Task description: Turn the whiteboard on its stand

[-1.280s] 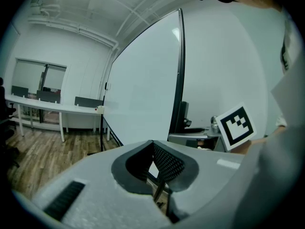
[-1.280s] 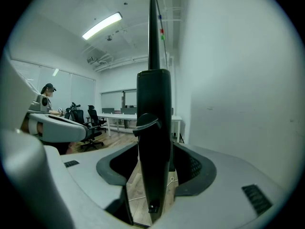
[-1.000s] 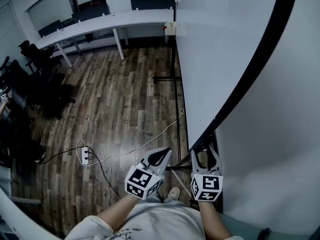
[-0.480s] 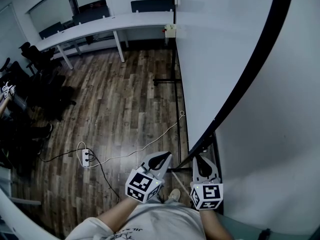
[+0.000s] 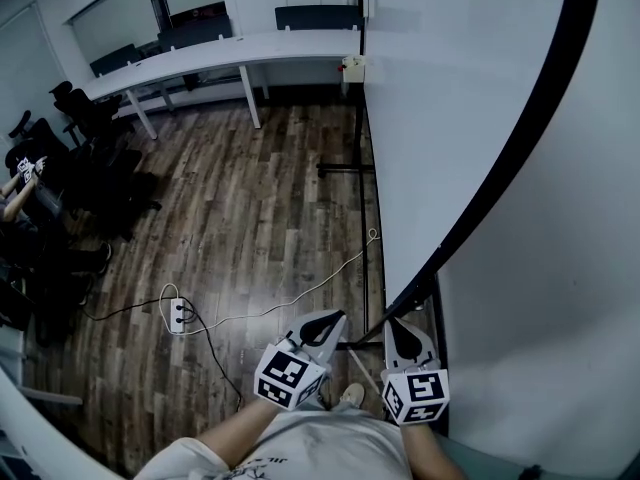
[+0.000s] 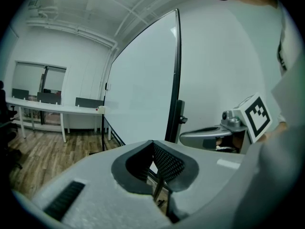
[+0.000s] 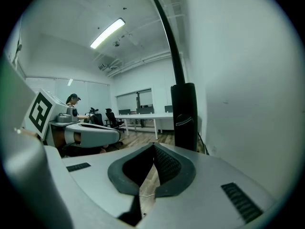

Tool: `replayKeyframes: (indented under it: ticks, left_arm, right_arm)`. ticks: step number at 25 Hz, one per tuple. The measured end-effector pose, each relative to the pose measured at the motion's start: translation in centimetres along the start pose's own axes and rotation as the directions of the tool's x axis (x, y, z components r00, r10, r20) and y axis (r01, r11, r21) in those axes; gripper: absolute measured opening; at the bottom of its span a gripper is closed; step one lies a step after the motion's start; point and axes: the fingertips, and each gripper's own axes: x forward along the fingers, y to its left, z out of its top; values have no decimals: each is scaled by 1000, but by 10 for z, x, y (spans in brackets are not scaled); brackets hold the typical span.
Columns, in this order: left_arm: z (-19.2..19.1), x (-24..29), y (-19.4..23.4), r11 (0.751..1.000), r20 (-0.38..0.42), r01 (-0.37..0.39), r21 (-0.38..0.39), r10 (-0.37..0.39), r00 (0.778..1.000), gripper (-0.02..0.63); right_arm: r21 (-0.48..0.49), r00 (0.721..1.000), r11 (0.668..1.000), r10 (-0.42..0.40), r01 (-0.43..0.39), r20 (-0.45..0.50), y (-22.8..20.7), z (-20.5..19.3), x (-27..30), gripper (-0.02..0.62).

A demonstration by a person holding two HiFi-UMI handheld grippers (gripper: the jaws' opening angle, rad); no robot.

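The whiteboard (image 5: 440, 88) stands on edge to my right, its black frame (image 5: 520, 118) running down toward me. My right gripper (image 5: 405, 326) is just short of the frame's lower end, shut with nothing between its jaws. In the right gripper view its tips (image 7: 153, 147) meet and the black frame post (image 7: 184, 113) stands a little ahead, untouched. My left gripper (image 5: 330, 318) hangs beside it, shut and empty, away from the board. In the left gripper view its tips (image 6: 153, 143) meet, with the whiteboard (image 6: 143, 80) ahead and the right gripper (image 6: 209, 137) at the right.
The stand's black foot bar (image 5: 340, 168) lies across the wood floor. A power strip (image 5: 178, 313) and a white cable (image 5: 300, 288) trail near my feet. A long white desk (image 5: 220, 53) runs along the back, with office chairs (image 5: 90, 118) and a seated person (image 5: 20, 183) at the left.
The right gripper's jaws, open at the frame's lower end a second ago, have closed empty, and it sits slightly lower and back. The left gripper has barely moved.
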Motion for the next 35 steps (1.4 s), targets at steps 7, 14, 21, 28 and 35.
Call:
replayKeyframes:
  ticks: [7,14,21,28,35]
  left_arm:
    - [-2,-6,4,1000,6,-13,-7,13,1000,11]
    - [-4,-8,3,1000,9,-10,-7,10,1000,11]
    - [-1,-2,4,1000,7,-14,-15,14,1000,11]
    - [-11,-7,-1,1000,10,-8,-10,8,1000,11]
    - [-8,2,1,1000,8,-10,-9,10,1000,11]
  right_arm:
    - [8,1000,1000,25,-25,-12,9,-3,4,8]
    - [17,999,999,41,-41,-16,16,-6,3,6]
    - [14,998,998,56,-56,-19,13,-3,6,6]
    - [8,997,998,68,-68,-26,21,-15,2,6]
    - [10,996,997,79,-79,-38,13,-14,8,6]
